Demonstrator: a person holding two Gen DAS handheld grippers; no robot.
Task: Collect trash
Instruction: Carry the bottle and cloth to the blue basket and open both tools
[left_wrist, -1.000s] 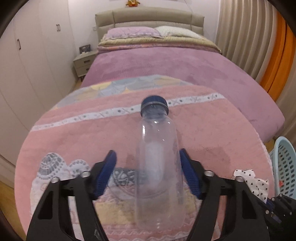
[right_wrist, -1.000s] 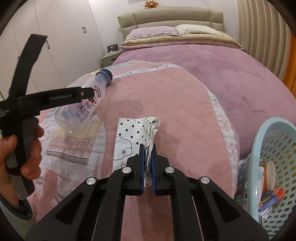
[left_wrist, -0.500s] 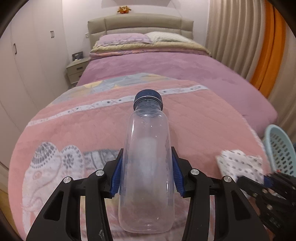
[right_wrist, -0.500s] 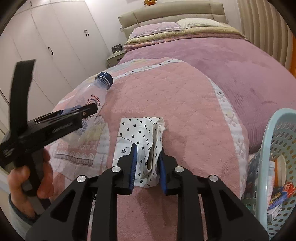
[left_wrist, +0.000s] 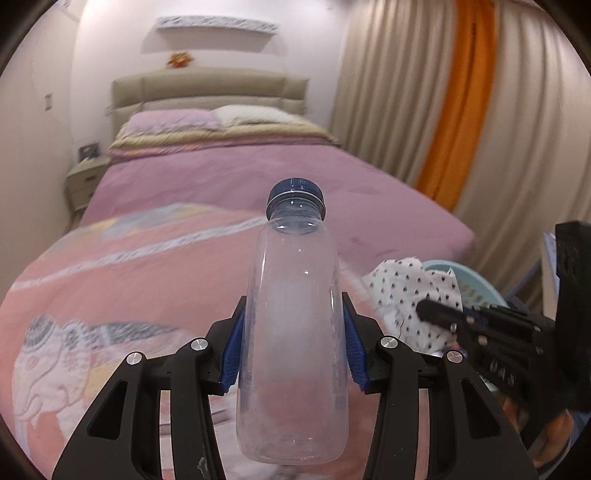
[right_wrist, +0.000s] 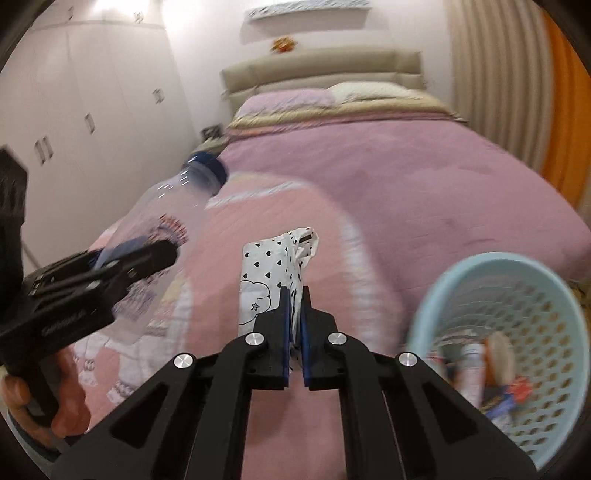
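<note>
My left gripper (left_wrist: 293, 343) is shut on an empty clear plastic bottle (left_wrist: 293, 332) with a dark blue cap, held lifted above the pink bedspread. From the right wrist view the same bottle (right_wrist: 166, 221) and the left gripper (right_wrist: 162, 254) show at the left, with a hand on the handle. My right gripper (right_wrist: 294, 314) is shut on a white wrapper with black hearts (right_wrist: 273, 273), raised off the bed. In the left wrist view the wrapper (left_wrist: 410, 295) hangs at the right in front of a light blue basket (left_wrist: 476, 284).
The light blue mesh basket (right_wrist: 554, 280) stands beside the bed at the right and holds several pieces of trash. A bed with a pink quilt (right_wrist: 229, 332) and mauve cover (right_wrist: 424, 184) fills the middle. White wardrobes (right_wrist: 74, 110) at left, curtains (left_wrist: 424, 110) at right.
The left gripper closed on the bottle and lifted it off the quilt. The right gripper loosened, then clamped the wrapper and raised it. Both moved toward the basket.
</note>
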